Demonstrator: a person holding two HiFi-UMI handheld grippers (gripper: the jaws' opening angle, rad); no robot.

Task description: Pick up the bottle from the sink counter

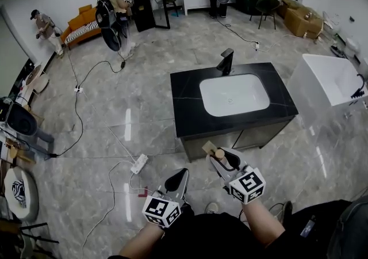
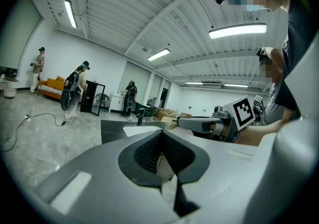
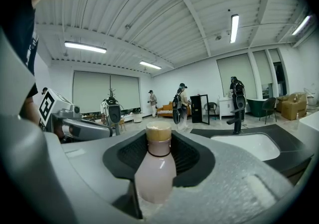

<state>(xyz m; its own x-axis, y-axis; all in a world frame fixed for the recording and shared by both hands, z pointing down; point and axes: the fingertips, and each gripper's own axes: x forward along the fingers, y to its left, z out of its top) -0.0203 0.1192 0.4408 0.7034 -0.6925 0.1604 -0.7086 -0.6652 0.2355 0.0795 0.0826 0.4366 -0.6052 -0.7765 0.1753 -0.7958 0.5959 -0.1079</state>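
Pale-pink bottle (image 3: 155, 168) gripped between right gripper (image 1: 218, 159) jaws — slip risked if squeeze is eased; left gripper (image 1: 177, 182) jaws closed, empty.

Bright ceiling strip lights (image 2: 238, 30) glare off the floor (image 1: 127, 124); fisheye edges bend

Bottle (image 1: 217, 153) body beneath the jaws

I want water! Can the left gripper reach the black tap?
Probably not from here: the left gripper hangs short of the counter, and the tap stands beyond the basin. Nothing blocks it, though.
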